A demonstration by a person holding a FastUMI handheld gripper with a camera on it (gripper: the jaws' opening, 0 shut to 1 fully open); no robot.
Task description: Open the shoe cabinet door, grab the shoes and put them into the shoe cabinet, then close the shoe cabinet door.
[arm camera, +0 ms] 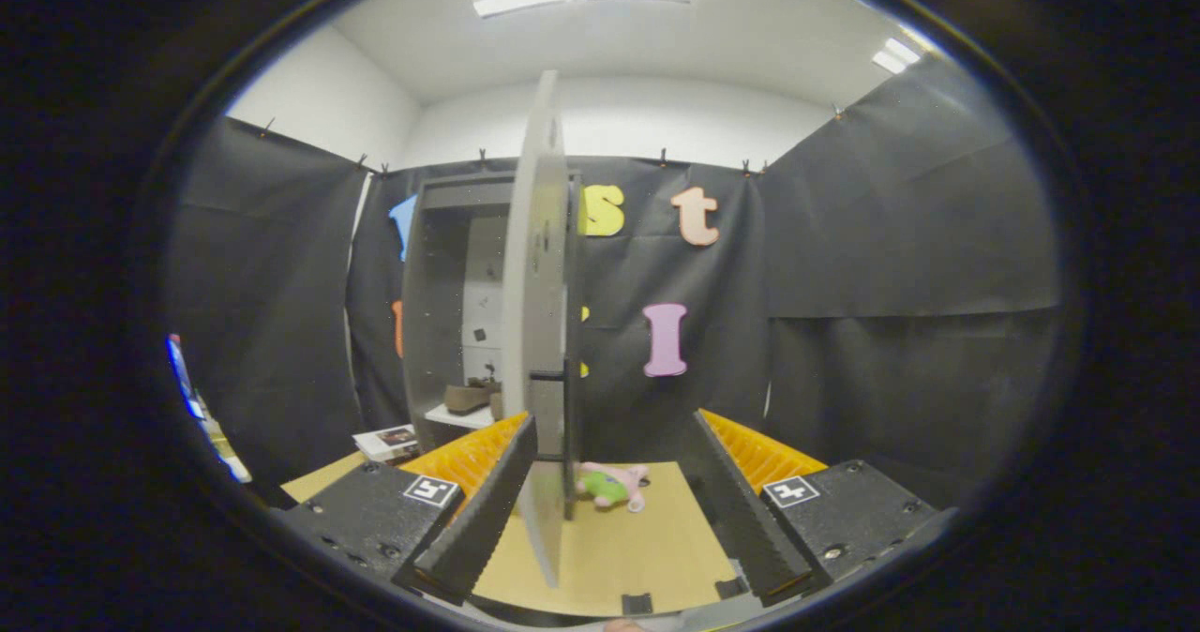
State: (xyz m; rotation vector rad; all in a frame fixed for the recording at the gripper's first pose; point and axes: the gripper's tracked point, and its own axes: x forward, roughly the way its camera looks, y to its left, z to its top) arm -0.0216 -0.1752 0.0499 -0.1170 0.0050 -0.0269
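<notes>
The grey shoe cabinet stands open against the back wall. A brown shoe rests on a white shelf inside it. The white cabinet door is swung out toward me and shows edge-on, with a black handle on its right face. My gripper is open, its fingers wide apart. The door's lower edge stands between them, right against the left finger. The right finger is well clear of the door.
A small pink and green plush toy lies on the tan tabletop just right of the door, between the fingers. A stack of books sits left of the cabinet's foot. Black cloth walls close the booth on both sides.
</notes>
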